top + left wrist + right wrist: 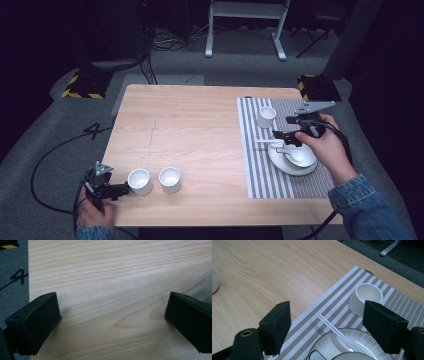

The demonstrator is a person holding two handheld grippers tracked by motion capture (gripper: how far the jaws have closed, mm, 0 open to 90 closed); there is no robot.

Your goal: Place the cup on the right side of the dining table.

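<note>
The striped placemat (260, 165) is the reference; it lies on the table (190, 130) toward the right edge. On it, the plate (280, 162) carries white chopsticks (337, 333) overhanging the rim. The right gripper (286, 137) hovers over them, jaws spread, holding nothing; a careless closure could roll them off. One cup (265, 116) stands behind the plate. Well left of the mat, two cups (139, 181) (169, 179) stand near the left gripper (110, 320), jaws spread, empty, which could knock the nearer one.
</note>
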